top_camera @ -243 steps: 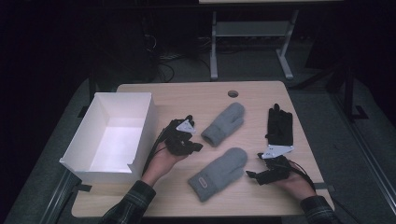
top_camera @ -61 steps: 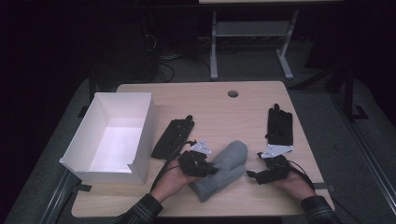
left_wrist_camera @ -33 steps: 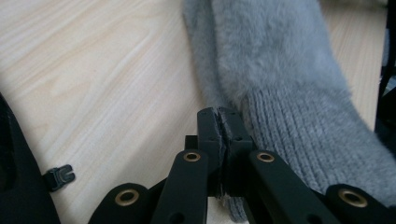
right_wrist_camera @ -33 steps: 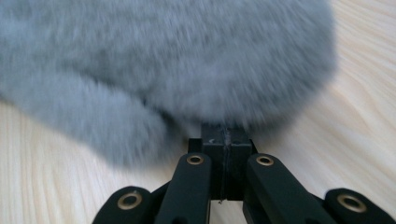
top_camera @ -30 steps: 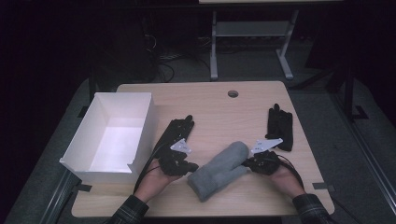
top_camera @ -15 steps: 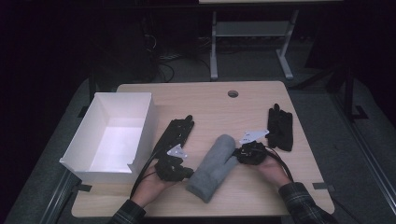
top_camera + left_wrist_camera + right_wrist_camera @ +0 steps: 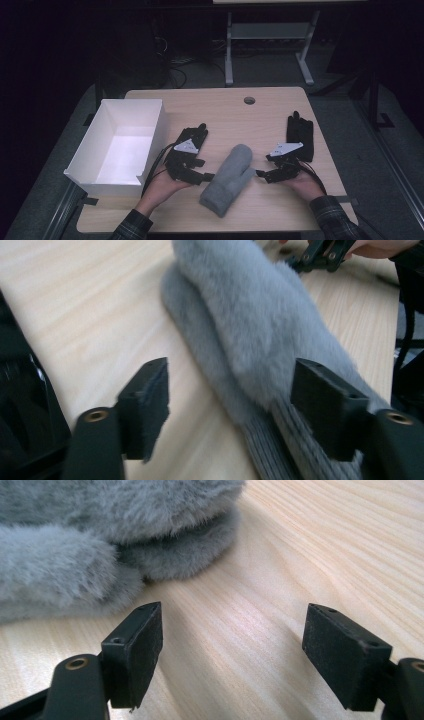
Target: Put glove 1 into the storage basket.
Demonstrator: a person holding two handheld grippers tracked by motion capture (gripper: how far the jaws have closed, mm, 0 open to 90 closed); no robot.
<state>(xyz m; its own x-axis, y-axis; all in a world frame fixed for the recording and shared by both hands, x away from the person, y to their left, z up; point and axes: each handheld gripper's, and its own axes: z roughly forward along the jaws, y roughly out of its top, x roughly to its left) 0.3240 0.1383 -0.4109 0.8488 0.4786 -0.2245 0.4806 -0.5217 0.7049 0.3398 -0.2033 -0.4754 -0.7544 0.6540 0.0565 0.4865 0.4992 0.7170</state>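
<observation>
grey fuzzy mittens (image 7: 229,179) lie stacked on the wooden counter (image 7: 225,107) between both hands. left hand-held gripper (image 7: 207,176) and right hand-held gripper (image 7: 261,173) have just been opening, jaws now wide, gripping nothing.

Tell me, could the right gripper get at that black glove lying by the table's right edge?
Probably yes. The right gripper is open, holds nothing, and the black glove lies on the table just beyond the hand, with bare wood around it. It now points toward the grey mittens, so it must turn.
</observation>
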